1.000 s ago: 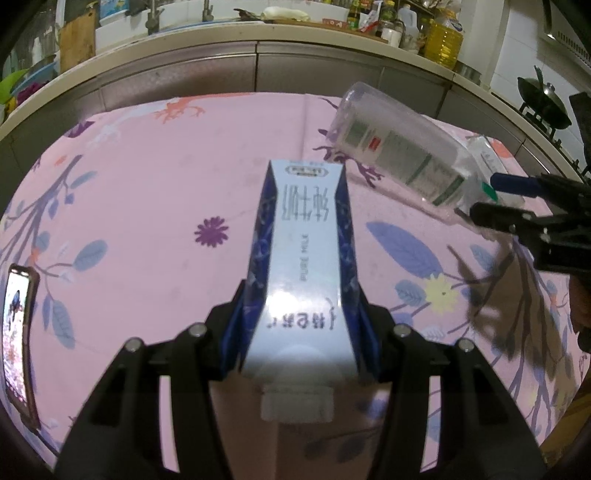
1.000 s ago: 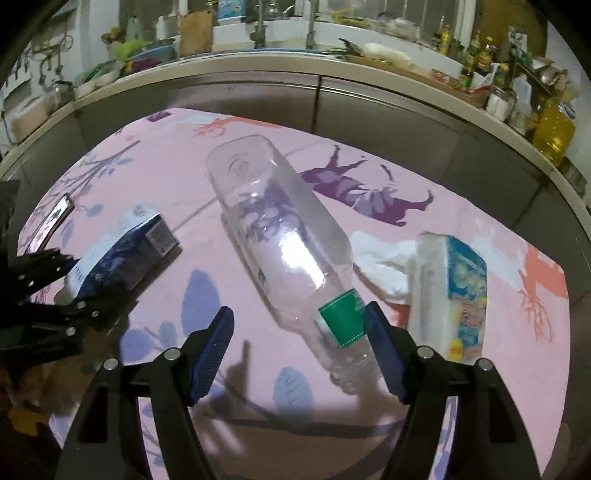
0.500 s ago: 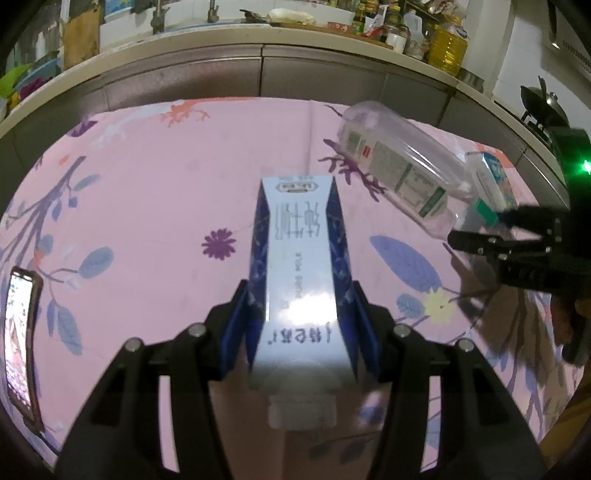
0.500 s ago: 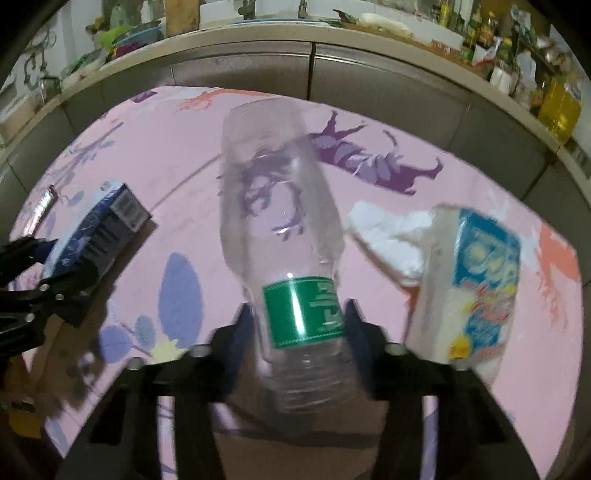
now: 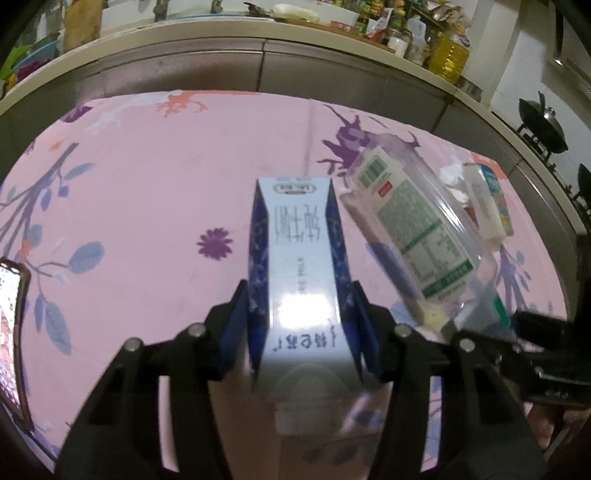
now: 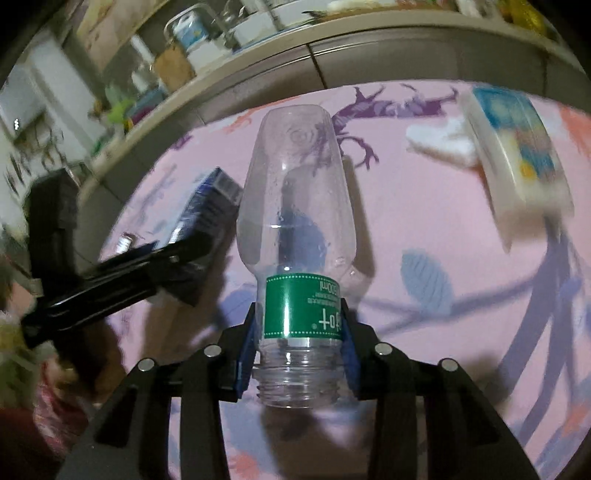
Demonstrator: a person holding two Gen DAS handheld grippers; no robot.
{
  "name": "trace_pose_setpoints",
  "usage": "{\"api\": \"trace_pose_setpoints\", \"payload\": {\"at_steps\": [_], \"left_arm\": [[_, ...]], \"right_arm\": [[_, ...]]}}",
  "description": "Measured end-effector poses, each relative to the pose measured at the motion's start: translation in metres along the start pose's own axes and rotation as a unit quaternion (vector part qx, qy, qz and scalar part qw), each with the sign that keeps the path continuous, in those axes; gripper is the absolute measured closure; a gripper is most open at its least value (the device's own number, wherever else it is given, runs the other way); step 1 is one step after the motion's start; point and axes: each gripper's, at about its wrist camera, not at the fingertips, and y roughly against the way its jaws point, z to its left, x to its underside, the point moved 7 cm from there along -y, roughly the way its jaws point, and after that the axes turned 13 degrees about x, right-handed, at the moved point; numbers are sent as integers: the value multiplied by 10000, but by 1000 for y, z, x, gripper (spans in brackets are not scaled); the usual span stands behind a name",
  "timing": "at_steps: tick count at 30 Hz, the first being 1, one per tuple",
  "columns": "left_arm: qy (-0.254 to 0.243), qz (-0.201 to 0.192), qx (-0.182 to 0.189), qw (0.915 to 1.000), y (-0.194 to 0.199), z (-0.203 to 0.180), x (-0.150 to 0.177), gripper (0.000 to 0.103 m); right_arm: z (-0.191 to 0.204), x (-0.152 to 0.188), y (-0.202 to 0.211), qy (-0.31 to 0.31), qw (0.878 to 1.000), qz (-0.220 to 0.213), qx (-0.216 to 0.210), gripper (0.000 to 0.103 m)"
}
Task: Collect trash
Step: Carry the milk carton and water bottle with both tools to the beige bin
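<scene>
A blue and white milk carton (image 5: 301,266) lies lengthwise between the blue pads of my left gripper (image 5: 300,295), which is shut on its near end. The carton (image 6: 207,214) and that gripper (image 6: 173,258) also show at the left of the right wrist view. A clear plastic bottle (image 6: 295,206) with a green neck label and no cap sits in my right gripper (image 6: 301,332), shut on its neck. The bottle (image 5: 406,221) slants just right of the carton, with a shadow under it.
A pink flowered tablecloth (image 5: 147,184) covers the table. A tissue pack (image 6: 517,147) and a loose white tissue (image 6: 439,142) lie at the far right. A phone (image 5: 11,332) lies at the left edge. A kitchen counter (image 5: 266,33) crowded with bottles runs behind.
My right gripper closed on the bottle's neck, rolled, and swung the bottle left toward the carton. The left gripper kept hold of the carton and barely moved.
</scene>
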Motion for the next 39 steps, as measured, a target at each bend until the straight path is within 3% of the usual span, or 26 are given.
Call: {"api": "trace_pose_setpoints", "payload": {"at_steps": [9, 14, 17, 21, 25, 30, 38, 39], "left_arm": [[-411, 171, 287, 9986, -1, -49, 5, 52], [-920, 409, 637, 9929, -14, -110, 8, 52], [-1295, 602, 896, 9857, -28, -159, 8, 52], [-1811, 863, 1461, 9687, -53, -244, 4, 53], [-2119, 1107, 1878, 9526, -80, -325, 6, 53], [-2517, 1569, 2378, 9249, -126, -435, 25, 53], [-2908, 2210, 2617, 8934, -203, -543, 50, 53], [-3020, 2321, 2660, 8855, -213, -554, 54, 52]], "right_arm": [[-35, 30, 58, -843, 9947, -471, -345, 65], [-78, 50, 92, -1435, 9856, -843, -293, 65], [-120, 62, 117, -1940, 9743, -1136, -174, 65], [-183, 76, 156, -2526, 9567, -1439, 169, 65], [-261, 100, 198, -2819, 9442, -1410, 956, 65], [-339, 129, 215, -3741, 9150, -1203, 916, 65], [-417, 153, 208, -4649, 8752, -1001, 882, 63], [-426, 155, 208, -4757, 8681, -1076, 928, 60]]}}
